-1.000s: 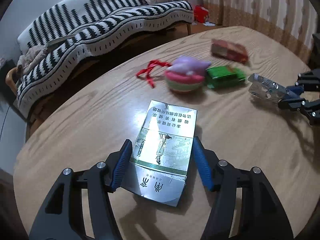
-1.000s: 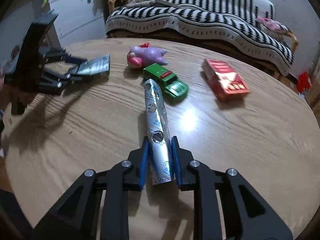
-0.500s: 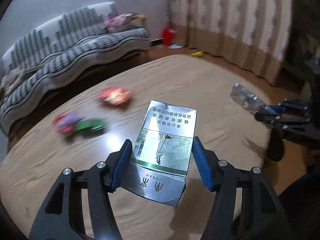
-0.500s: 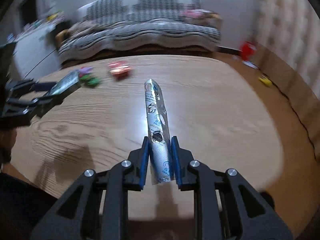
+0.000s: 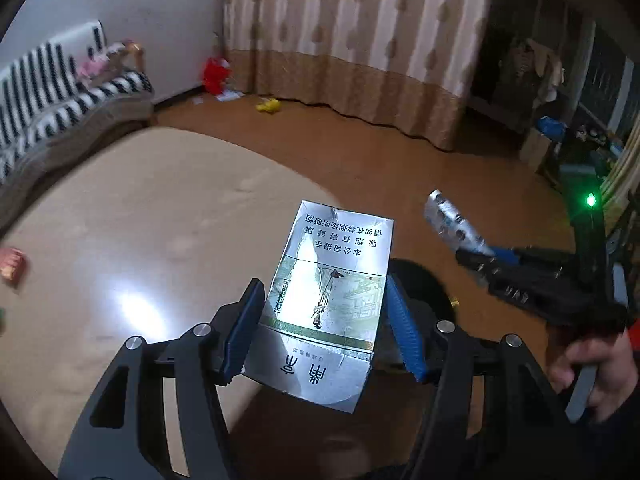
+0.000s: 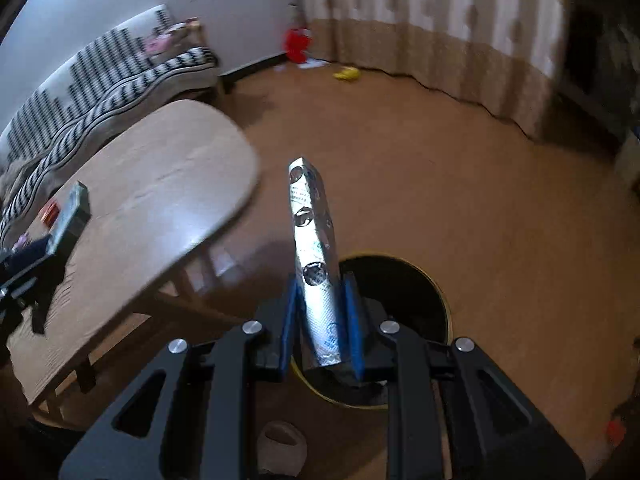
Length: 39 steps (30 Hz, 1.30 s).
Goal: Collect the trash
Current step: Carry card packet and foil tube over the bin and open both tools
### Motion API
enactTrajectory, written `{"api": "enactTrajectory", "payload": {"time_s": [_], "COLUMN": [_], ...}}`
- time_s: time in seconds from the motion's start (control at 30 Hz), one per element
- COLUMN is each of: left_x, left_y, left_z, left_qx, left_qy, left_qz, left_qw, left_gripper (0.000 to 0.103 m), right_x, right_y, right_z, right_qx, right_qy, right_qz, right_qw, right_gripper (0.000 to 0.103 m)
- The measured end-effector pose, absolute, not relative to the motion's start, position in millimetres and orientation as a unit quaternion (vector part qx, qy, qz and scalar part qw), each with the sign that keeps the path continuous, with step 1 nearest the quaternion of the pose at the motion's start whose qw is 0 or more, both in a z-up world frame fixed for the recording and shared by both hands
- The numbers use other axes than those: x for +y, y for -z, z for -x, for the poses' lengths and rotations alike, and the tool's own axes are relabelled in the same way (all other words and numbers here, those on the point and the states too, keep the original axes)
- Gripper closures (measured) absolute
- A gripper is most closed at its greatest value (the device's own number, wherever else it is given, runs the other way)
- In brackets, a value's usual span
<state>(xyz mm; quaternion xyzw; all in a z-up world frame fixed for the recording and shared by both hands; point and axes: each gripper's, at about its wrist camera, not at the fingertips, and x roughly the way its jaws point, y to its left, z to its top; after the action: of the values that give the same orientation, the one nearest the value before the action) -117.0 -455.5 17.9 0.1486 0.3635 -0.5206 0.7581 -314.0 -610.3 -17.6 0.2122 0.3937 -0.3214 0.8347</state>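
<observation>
While both claws are clenched on trash, neither item rests on any surface. Left wrist view: the left gripper [image 5: 324,328] grasps a flattened silver cigarette pack [image 5: 328,300] between its blue pads [image 5: 245,334], the pack's printed end pointing toward 12 o'clock above the edge of the wooden table [image 5: 152,240]. At 3 o'clock the right gripper [image 5: 486,254], carried in a person's hand [image 5: 592,364], grips a silver foil wrapper [image 5: 452,222] above the brown floor [image 5: 400,168]. Right wrist view: the foil wrapper stands pinched between the narrow-set blue pads [image 6: 354,320] of the right gripper, its free end pointing toward 12 o'clock, its lower end directly above the mouth of a dark round bin [image 6: 420,276] with a yellow rim. At 9 o'clock the table carries a red pack [image 6: 50,212], and the left gripper with its cigarette pack hangs over that side. At 10 o'clock sits a striped sofa [image 6: 120,68]; curtains [image 6: 440,8] hang at 1 o'clock.
</observation>
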Motion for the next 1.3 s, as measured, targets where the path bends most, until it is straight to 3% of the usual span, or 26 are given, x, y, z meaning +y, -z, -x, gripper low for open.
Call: {"api": "enactTrajectory", "payload": {"time_s": [0.3,0.8,0.9,1.03,1.3], "left_x": [-515.7,-539.5,-541.1,-545.2,-547.5], "left_y": [41.0,51.9,53.4,55.4,60.3], "left_z": [139.2,142.6,144.6,144.8,147.1], "left_qx": [0.410,0.412,0.413,0.413,0.415], "left_qy": [0.533,0.538,0.539,0.539,0.543], "left_qz": [-0.146,-0.151,-0.154,-0.157,-0.161], "left_qw": [0.725,0.720,0.718,0.717,0.712], "left_gripper": [0.043,0.043,0.043,0.043,0.043], "right_x": [-643.7,-654.7,-654.0,-653.9,-659.0], "right_y": [45.3,58.4,56.5,53.5,47.4], "right_z": [342.4,328.6,330.8,332.5,340.7], "right_qx": [0.422,0.429,0.422,0.412,0.389], "right_qy": [0.330,0.338,0.336,0.336,0.357], "right_qz": [-0.272,-0.288,-0.293,-0.295,-0.305], "right_qw": [0.799,0.787,0.789,0.793,0.793], "right_gripper": [0.079,0.077,0.072,0.056,0.044]}}
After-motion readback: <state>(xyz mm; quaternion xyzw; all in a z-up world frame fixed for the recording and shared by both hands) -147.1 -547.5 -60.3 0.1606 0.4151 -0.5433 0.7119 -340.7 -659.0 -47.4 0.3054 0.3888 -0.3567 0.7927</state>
